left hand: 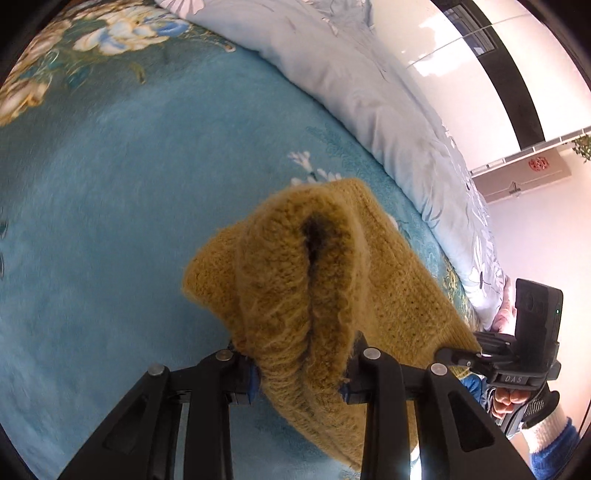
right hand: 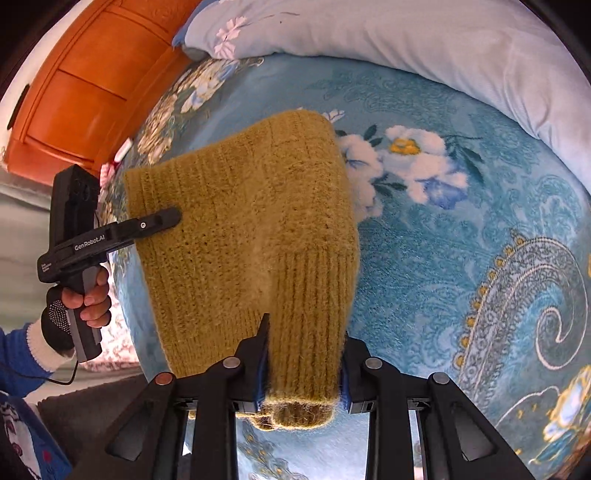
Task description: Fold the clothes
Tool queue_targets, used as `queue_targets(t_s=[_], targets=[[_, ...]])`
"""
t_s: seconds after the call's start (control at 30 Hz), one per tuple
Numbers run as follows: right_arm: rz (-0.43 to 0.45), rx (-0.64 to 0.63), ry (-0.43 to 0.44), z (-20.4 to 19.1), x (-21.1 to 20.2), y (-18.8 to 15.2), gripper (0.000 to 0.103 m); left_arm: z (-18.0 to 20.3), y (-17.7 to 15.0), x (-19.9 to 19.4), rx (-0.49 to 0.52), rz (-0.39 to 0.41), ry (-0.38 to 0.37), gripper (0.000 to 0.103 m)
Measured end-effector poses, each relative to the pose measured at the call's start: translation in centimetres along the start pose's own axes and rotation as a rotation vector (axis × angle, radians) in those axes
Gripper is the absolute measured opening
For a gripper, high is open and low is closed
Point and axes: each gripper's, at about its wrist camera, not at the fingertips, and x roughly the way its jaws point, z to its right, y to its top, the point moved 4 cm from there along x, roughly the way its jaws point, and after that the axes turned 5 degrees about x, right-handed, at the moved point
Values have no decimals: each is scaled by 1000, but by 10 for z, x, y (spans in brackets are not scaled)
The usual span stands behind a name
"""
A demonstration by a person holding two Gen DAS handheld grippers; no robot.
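Observation:
A mustard-yellow knitted sweater [left hand: 295, 273] hangs folded between both grippers above a blue floral bed. My left gripper [left hand: 301, 380] is shut on a bunched, doubled edge of it; it also shows in the right wrist view [right hand: 162, 219], its fingers clamped on the sweater's left ribbed edge. My right gripper [right hand: 301, 384] is shut on a ribbed cuff or hem of the sweater [right hand: 251, 221]; it also shows in the left wrist view [left hand: 465, 360], pinching the sweater's far corner. The garment's lower part is hidden behind the folds.
The blue floral blanket [left hand: 110, 221] covers the bed. A pale blue quilt [left hand: 369, 92] is heaped along its far side, also in the right wrist view [right hand: 406, 33]. An orange wooden headboard [right hand: 85, 85] stands at the left.

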Motion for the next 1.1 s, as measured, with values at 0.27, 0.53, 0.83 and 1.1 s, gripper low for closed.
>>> queue_targets(t_s=[0.27, 0.53, 0.83, 1.1], targets=[[-92, -31, 10, 35, 22, -9, 32, 4, -13, 39, -55, 4, 20, 35], [3, 8, -19, 38, 16, -17, 46, 1, -5, 37, -36, -76, 17, 47], [338, 346, -24, 56, -33, -63, 76, 13, 12, 5, 211, -152, 103, 54], [542, 762, 51, 46, -12, -134, 80, 11, 53, -19, 452, -182, 161, 71]])
